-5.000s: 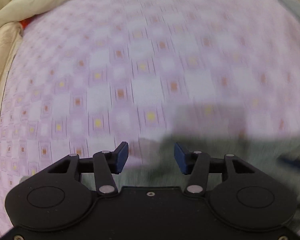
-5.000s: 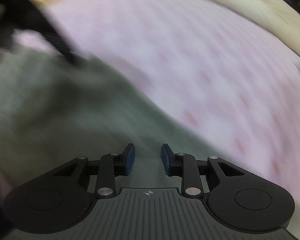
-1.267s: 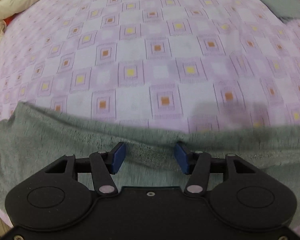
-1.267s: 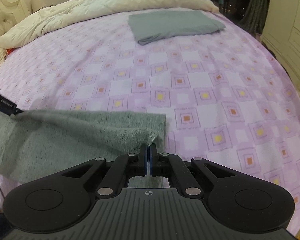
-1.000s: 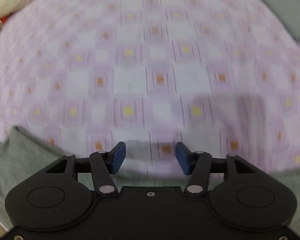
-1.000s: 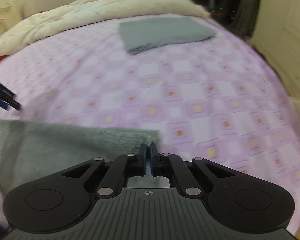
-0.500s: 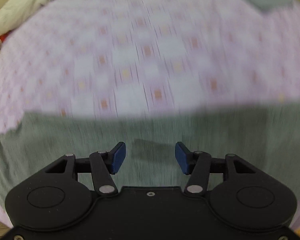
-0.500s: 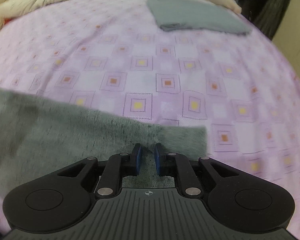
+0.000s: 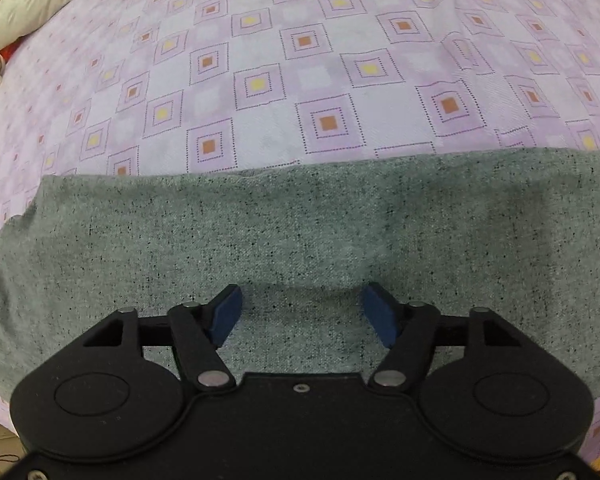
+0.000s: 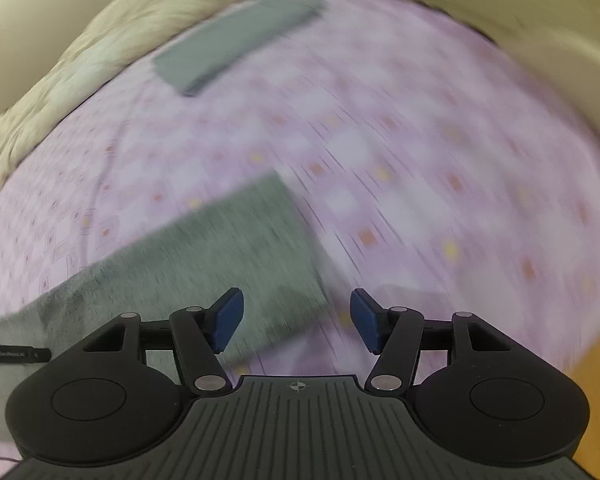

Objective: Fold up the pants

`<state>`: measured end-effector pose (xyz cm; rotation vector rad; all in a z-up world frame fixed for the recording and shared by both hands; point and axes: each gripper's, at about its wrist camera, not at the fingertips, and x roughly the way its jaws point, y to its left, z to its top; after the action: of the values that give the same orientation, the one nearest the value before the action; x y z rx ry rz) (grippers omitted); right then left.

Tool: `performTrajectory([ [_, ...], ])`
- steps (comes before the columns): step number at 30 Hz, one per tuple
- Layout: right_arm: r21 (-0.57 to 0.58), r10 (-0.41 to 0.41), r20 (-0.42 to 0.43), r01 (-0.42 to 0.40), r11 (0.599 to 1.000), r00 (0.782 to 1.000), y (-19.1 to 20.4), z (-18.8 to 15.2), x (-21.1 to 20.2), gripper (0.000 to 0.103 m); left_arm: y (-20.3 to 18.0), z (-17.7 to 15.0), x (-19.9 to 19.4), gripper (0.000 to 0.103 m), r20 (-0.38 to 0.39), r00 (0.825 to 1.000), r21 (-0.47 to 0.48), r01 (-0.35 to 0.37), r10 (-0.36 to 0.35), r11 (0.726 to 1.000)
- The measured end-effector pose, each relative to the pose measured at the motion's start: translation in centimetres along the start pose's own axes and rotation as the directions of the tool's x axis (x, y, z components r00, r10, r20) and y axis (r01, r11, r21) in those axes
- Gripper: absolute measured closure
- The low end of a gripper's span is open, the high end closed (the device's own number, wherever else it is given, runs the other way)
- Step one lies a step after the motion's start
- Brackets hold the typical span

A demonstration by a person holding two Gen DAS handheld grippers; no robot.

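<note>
The left gripper [image 9: 302,314] sits low in the left wrist view, its blue fingers [image 9: 226,312] spread wide with nothing between them, pointing across the grey-green pants [image 9: 300,236]. The pants lie flat as a broad band across the lower half of that frame, their far edge running straight from left to right.

The right gripper [image 10: 296,318] is likewise spread wide and holds nothing; its view is smeared by motion. There the pants [image 10: 220,256] stretch from the lower left toward the middle, ending in a squared corner just above the fingers.

Everything rests on a lilac bedsheet [image 9: 300,60] patterned with squares. A cream duvet [image 10: 100,56] is bunched at the upper left, and another folded grey garment [image 10: 236,40] lies beside it.
</note>
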<state>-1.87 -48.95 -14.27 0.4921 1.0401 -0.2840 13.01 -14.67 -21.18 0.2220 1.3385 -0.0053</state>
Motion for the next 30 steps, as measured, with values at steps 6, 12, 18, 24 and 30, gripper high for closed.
performTrajectory([
  [6,0.164,0.103,-0.054,-0.093,0.982,0.993,-1.9,-1.6,2.3,0.044,1.2,-0.1,0.6,0.025,-0.008,1.000,-0.018,0.004,-0.005,1.000],
  [12,0.137,0.178,-0.015,-0.174,0.975,0.984,-1.3,0.8,4.8,0.033,0.7,-1.2,-0.9,0.024,-0.006,1.000,-0.026,-0.005,0.005,1.000],
  [18,0.121,0.236,-0.080,-0.226,0.967,0.968,-0.1,3.4,6.8,0.076,0.2,-1.1,-1.4,0.023,-0.007,1.000,-0.015,-0.014,0.014,1.000],
  [24,-0.056,0.223,-0.093,-0.229,0.972,0.970,1.2,4.3,4.4,0.091,-0.9,-1.0,-4.6,0.042,0.014,0.999,-0.006,0.038,-0.038,0.999],
  [30,-0.127,0.246,-0.059,-0.252,0.959,0.967,2.5,5.0,1.4,0.091,-4.7,1.3,-4.6,0.042,0.068,0.996,0.088,0.044,-0.050,0.995],
])
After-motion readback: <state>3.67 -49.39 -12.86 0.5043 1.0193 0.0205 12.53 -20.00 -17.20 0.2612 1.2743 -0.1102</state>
